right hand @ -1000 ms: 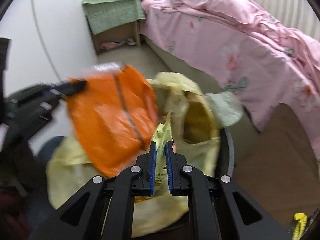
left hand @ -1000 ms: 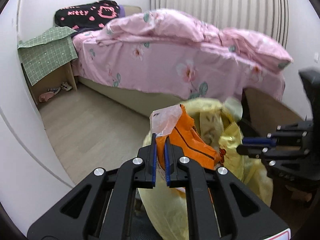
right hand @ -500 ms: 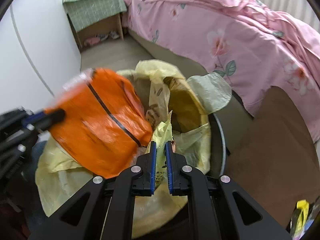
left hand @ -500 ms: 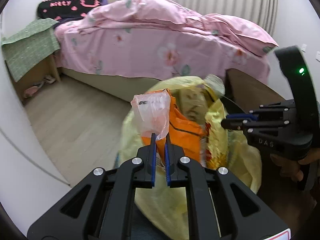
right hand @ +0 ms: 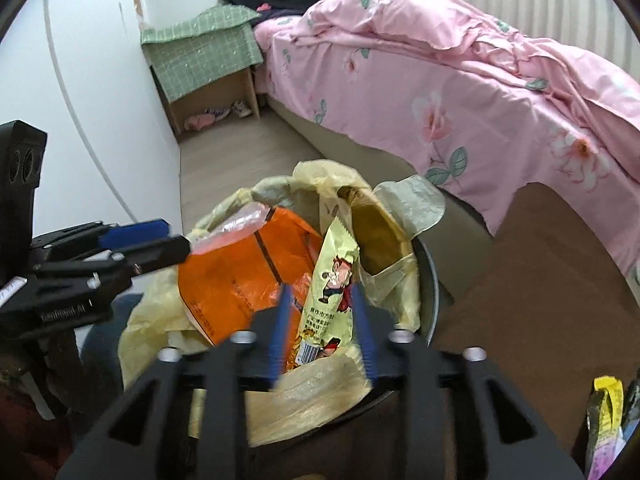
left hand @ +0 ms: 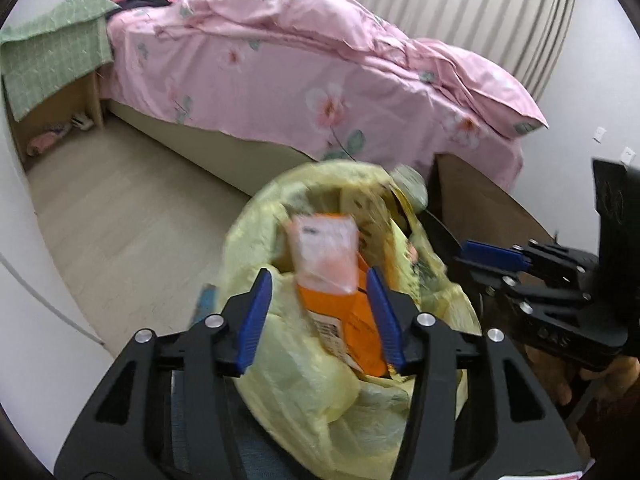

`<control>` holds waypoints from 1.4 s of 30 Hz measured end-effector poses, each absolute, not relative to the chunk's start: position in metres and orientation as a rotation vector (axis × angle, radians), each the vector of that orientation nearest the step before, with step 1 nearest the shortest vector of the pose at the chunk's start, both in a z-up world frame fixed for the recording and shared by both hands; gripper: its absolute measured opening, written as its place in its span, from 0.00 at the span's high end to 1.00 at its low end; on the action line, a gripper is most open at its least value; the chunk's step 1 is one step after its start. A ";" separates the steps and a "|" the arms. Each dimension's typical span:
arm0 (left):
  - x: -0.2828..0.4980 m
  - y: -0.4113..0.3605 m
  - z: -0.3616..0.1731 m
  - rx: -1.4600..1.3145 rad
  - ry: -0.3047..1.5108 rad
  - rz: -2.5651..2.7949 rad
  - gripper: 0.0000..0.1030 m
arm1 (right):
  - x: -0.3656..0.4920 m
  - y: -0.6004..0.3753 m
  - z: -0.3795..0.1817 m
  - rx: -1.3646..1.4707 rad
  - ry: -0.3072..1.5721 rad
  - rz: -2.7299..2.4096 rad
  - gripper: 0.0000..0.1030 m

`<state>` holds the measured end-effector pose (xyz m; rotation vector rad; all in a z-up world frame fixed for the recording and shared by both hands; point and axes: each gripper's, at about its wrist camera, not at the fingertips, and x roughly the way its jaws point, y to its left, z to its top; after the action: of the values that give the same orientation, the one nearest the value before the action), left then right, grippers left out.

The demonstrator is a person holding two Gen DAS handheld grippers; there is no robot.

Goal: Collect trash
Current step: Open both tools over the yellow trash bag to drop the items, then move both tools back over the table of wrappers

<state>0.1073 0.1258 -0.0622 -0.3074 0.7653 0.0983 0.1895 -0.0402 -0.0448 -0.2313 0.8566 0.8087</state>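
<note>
A trash bin lined with a yellow bag (left hand: 304, 376) (right hand: 312, 396) stands below both grippers. My left gripper (left hand: 318, 312) is open above the bag mouth; an orange snack packet (left hand: 340, 304) lies loose in the bag between its fingers. It also shows in the right wrist view (right hand: 236, 280). My right gripper (right hand: 320, 328) is open; a yellow snack wrapper (right hand: 328, 292) stands loose in the bag between its fingers. In the left wrist view the right gripper (left hand: 520, 268) sits at the right. In the right wrist view the left gripper (right hand: 120, 244) sits at the left.
A bed with a pink floral duvet (left hand: 320, 80) (right hand: 460, 80) fills the back. A bedside cabinet under a green checked cloth (right hand: 204, 52) stands by the white wall. A brown table surface (right hand: 540, 280) lies right of the bin, with more wrappers (right hand: 604, 420) at its near right edge.
Both grippers have opened. The orange packet left the left gripper and the yellow wrapper left the right gripper; both now sit in the yellow bag.
</note>
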 end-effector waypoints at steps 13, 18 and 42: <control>0.092 0.063 0.002 -0.224 0.627 0.028 0.33 | 0.141 -0.145 0.009 -0.133 0.676 0.627 0.62; 0.092 0.004 0.014 -0.182 0.601 -0.099 0.29 | 0.107 -0.220 0.022 -0.059 0.629 0.523 0.50; 0.082 -0.207 -0.062 -0.092 0.966 -0.643 0.15 | -0.001 -0.422 -0.043 -0.065 0.704 0.020 0.44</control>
<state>0.0819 -0.2069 -0.0616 -0.0917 0.9663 -0.6426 -0.0009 -0.4219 -0.0429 -0.0652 0.7038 0.0204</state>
